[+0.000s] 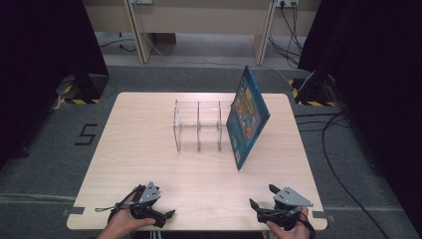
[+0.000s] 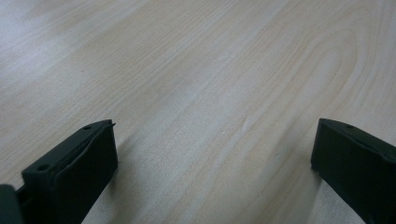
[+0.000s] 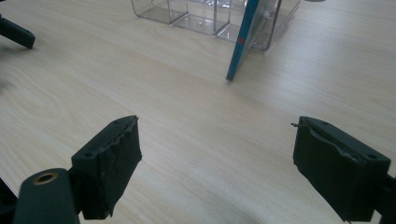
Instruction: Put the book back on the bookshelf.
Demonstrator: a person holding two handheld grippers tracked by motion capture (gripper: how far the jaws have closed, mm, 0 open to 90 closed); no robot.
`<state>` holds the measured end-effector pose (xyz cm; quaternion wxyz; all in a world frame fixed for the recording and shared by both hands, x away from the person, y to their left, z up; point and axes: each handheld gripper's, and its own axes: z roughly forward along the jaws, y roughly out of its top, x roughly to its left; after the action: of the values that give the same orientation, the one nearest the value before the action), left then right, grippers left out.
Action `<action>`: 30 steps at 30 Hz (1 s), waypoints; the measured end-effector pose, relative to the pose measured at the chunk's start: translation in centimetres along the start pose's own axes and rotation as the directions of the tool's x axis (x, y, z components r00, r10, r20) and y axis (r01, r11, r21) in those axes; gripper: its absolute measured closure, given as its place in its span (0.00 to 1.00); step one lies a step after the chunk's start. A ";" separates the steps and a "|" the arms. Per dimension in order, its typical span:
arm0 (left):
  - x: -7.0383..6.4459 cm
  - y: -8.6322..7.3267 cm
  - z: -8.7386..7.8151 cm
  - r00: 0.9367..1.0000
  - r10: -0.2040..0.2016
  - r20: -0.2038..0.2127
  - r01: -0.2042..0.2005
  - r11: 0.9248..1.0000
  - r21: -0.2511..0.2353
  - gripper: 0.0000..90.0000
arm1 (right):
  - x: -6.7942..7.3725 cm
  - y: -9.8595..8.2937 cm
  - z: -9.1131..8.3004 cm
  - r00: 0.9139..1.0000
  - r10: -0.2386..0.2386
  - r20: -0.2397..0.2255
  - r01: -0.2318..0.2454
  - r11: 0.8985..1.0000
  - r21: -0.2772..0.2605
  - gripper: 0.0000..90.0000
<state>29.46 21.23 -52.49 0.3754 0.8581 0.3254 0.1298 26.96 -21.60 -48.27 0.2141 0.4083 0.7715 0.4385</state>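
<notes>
High view: both grippers, left gripper (image 1: pixel 160 205) and right gripper (image 1: pixel 261 195), gape empty; the thin stiff book (image 1: pixel 247 116) probably suits an edge pinch.

A table (image 1: pixel 149 164) carries a three-compartment rack (image 1: pixel 197 125) at its middle. A book (image 1: pixel 247 117) leans tilted against the rack's right end, its lower edge on the tabletop. At the near edge, well apart from the rack, sit the left gripper (image 1: pixel 157 206) and right gripper (image 1: pixel 263 197).
</notes>
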 end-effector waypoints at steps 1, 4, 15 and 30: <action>0.0 0.0 0.0 1.000 0.000 0.000 0.000 1.000 0.000 0.00 | 0.0 -0.1 0.0 1.000 -0.009 0.004 0.009 1.000 0.005 0.18; 0.0 0.0 0.0 1.000 0.000 0.000 0.000 1.000 0.000 0.00 | 0.0 -0.3 -0.2 1.000 -0.003 0.002 0.003 1.000 0.016 0.18; 0.0 0.0 0.0 1.000 0.000 0.000 0.000 1.000 0.000 0.00 | 0.0 -0.9 -0.5 1.000 -0.009 0.008 0.009 0.998 0.059 0.18; 0.0 0.0 0.0 1.000 0.000 0.000 0.000 1.000 0.000 0.00 | 0.0 -2.2 -1.0 1.000 -0.020 0.024 0.017 0.990 0.141 0.18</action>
<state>29.47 21.24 -52.49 0.3754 0.8581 0.3254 0.1298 25.29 -22.74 -49.60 0.1985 0.4206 0.8016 0.3757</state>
